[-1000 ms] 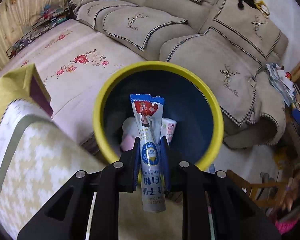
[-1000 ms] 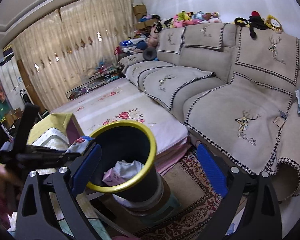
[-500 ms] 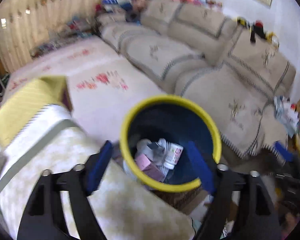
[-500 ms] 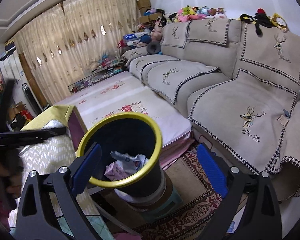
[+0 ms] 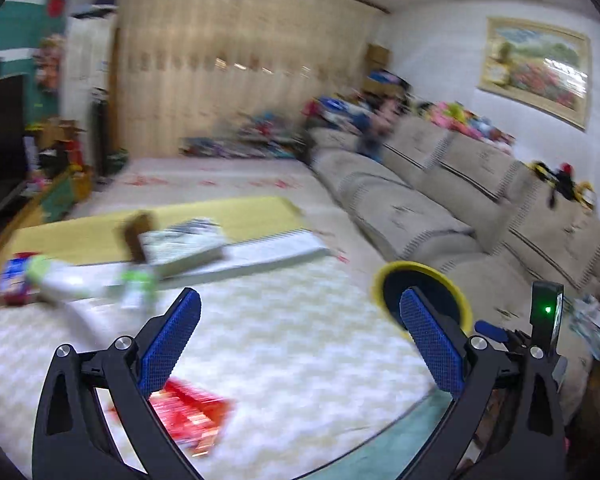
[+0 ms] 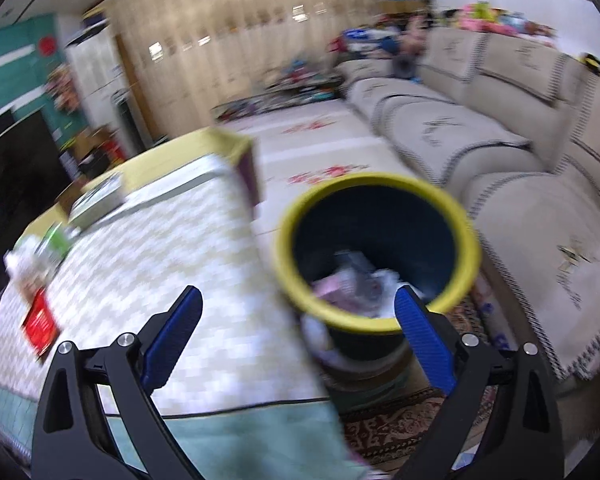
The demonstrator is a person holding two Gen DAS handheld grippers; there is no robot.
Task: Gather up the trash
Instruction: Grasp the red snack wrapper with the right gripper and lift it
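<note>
Left gripper (image 5: 298, 334) over the bench (image 5: 292, 344), fingers spread wide and empty; one red wrapper (image 5: 192, 410) lies below its left finger, blurred litter (image 5: 76, 280) at the far left edge. Right gripper (image 6: 298, 336), fingers equally wide and empty, straddles the bench's right edge. One yellow-rimmed bin (image 6: 380, 322) beside it holds trash (image 6: 352, 280).
</note>
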